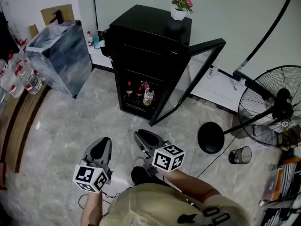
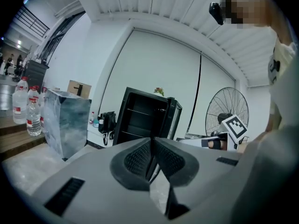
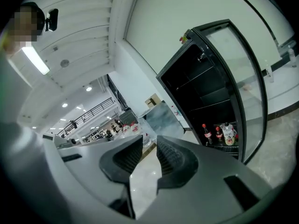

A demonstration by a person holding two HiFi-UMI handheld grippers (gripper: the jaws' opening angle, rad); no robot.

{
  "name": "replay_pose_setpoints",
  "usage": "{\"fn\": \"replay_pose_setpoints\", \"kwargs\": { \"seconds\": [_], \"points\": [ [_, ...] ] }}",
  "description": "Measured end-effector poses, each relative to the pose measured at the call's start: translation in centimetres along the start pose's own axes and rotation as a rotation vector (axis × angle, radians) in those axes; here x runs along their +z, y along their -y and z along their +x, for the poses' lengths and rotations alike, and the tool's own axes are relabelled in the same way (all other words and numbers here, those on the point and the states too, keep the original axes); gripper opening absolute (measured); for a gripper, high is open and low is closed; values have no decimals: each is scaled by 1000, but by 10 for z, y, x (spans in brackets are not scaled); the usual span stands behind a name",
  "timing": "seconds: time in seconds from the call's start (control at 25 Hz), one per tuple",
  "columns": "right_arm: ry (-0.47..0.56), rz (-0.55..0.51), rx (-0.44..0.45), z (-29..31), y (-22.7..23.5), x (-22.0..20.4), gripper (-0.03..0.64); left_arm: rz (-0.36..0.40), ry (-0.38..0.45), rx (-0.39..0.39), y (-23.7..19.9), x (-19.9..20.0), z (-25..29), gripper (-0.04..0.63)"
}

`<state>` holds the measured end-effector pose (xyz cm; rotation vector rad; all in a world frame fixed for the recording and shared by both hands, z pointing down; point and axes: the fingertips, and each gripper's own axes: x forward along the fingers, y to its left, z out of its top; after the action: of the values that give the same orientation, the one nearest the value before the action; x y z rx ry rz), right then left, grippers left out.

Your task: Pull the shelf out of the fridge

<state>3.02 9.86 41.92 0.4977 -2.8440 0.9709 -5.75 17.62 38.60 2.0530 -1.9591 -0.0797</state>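
A black fridge stands on the floor ahead with its glass door swung open to the right. Thin wire shelves cross its dark inside, also seen in the left gripper view as shelves. Bottles stand on the lowest level. Both grippers hang well short of the fridge, touching nothing. My left gripper has its pads pressed together. My right gripper shows a narrow gap between its pads, with nothing in it.
A pedestal fan with its round base stands to the right, beside a dark cup. A potted flower sits on the fridge. A grey box and water bottles are to the left.
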Motion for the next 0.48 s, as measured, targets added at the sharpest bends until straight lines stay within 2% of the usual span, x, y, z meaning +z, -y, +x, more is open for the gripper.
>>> {"fn": "replay_pose_setpoints", "kwargs": {
  "seconds": [0.48],
  "points": [
    [85,132,-71,40,88,46,139,-17,-80,-49,-15,-6,100,35]
  ]
}}
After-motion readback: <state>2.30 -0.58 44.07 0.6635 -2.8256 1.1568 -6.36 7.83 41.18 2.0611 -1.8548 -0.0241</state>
